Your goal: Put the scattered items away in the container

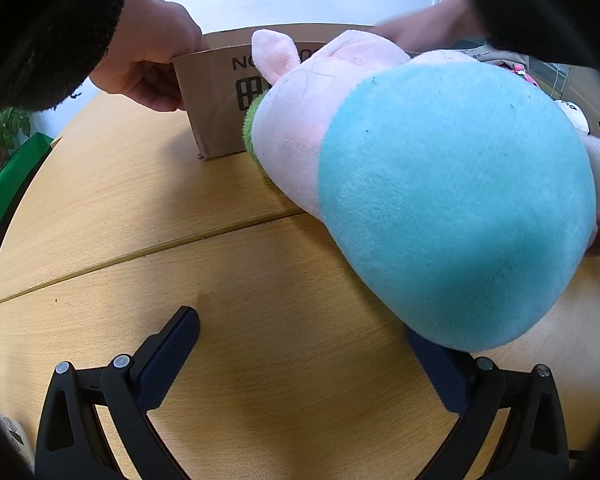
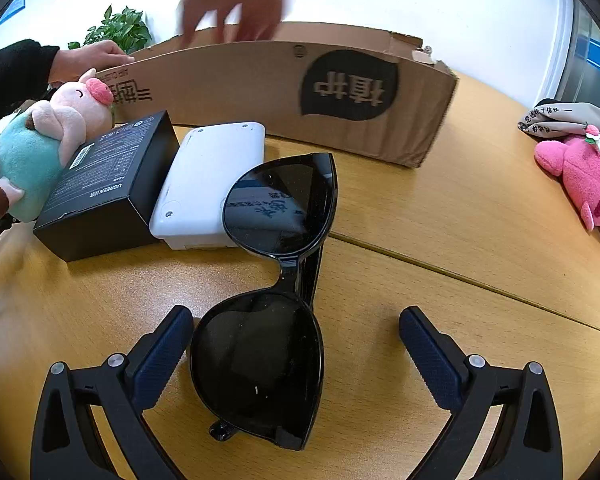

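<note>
Left wrist view: the left gripper [image 1: 300, 332] stands wide open over the table [image 1: 140, 208], holding nothing. A pig plush [image 1: 440, 184] fills the right side, covering the right fingertip; its long axis runs from the fingers toward the box [image 1: 216, 96], head at the box. A hand [image 1: 148, 60] grips the box's corner.

Right wrist view: the right gripper [image 2: 296, 328] is wide open, empty. Sunglasses [image 2: 272, 288] lie between its fingers, long axis pointing away toward the box [image 2: 260, 88]. A black carton [image 2: 104, 184] and white case [image 2: 212, 184] sit touching, left of them. A pink plush [image 2: 584, 184] lies far right.
</note>
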{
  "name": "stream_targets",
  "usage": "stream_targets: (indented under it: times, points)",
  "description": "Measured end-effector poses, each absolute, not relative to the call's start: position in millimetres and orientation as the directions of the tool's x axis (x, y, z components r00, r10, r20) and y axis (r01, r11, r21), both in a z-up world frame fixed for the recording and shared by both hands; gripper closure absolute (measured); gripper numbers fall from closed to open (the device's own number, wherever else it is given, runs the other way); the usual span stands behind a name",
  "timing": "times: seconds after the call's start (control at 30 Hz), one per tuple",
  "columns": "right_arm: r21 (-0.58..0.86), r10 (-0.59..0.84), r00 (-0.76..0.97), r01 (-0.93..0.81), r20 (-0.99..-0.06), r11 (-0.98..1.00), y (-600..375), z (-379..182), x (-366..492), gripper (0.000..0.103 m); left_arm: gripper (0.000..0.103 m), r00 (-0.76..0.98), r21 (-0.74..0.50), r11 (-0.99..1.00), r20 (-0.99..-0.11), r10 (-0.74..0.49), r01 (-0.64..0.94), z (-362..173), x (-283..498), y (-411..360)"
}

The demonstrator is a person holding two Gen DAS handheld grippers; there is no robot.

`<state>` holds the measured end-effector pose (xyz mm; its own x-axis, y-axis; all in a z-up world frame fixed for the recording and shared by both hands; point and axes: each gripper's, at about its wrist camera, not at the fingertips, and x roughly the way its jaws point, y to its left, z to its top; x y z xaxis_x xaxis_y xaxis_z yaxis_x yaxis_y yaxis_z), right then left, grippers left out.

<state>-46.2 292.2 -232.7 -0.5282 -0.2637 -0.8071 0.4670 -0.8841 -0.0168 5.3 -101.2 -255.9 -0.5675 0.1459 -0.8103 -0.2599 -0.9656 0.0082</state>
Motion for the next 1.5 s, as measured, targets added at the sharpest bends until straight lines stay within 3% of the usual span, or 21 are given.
stream_targets:
  times: [1.5]
  points:
    - [-0.016, -0.303, -0.503, 0.534, -0.810, -0.845, 295.7, -232.3, -37.3, 0.000, 0.000, -0.564, 0.008, -0.964, -0.812, 0.149, -0.267, -252.4, 13.6, -109.1]
